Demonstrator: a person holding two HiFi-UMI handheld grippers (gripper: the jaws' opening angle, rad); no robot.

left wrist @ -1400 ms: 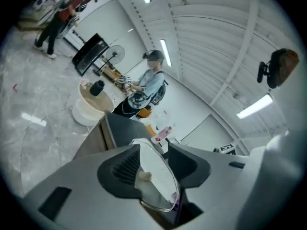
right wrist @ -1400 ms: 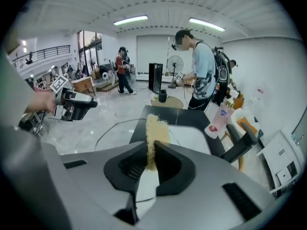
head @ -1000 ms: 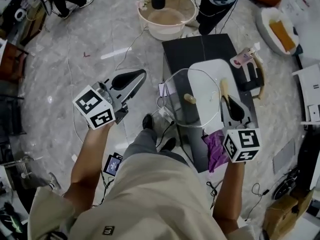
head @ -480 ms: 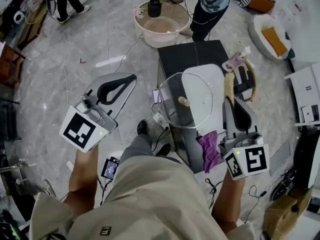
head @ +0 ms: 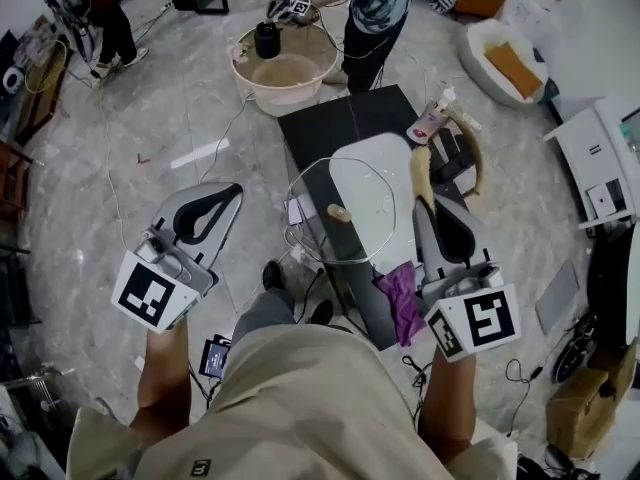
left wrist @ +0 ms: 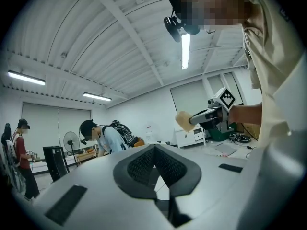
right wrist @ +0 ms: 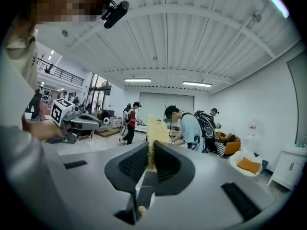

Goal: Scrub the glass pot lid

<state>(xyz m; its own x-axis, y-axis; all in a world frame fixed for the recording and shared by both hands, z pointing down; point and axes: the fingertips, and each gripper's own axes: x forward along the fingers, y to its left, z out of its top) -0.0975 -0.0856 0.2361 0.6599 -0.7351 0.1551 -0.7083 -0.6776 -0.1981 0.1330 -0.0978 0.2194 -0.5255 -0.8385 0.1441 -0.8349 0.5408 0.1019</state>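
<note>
The round glass pot lid (head: 365,230) with its pale knob (head: 338,212) lies over a white board (head: 395,148) on the black table (head: 330,118). My right gripper (head: 424,200) is shut on a yellowish sponge (head: 420,173), held upright by the lid's right rim; whether it touches the glass I cannot tell. The right gripper view shows that sponge (right wrist: 154,135) pinched between the pads (right wrist: 168,162). My left gripper (head: 232,190) hovers left of the table, apart from the lid, shut and holding nothing (left wrist: 154,152). The left gripper view catches the right gripper's sponge (left wrist: 184,121).
A purple cloth (head: 398,298) hangs at the table's near edge. A pink bottle (head: 430,123) stands at the table's far right. A basin (head: 285,73) sits on the floor beyond, with a person (head: 375,8) working over it. Cables cross the floor.
Both grippers have risen toward the camera and the left one has rolled. The sponge stays clamped in the right gripper. The lid has not moved on the table.
</note>
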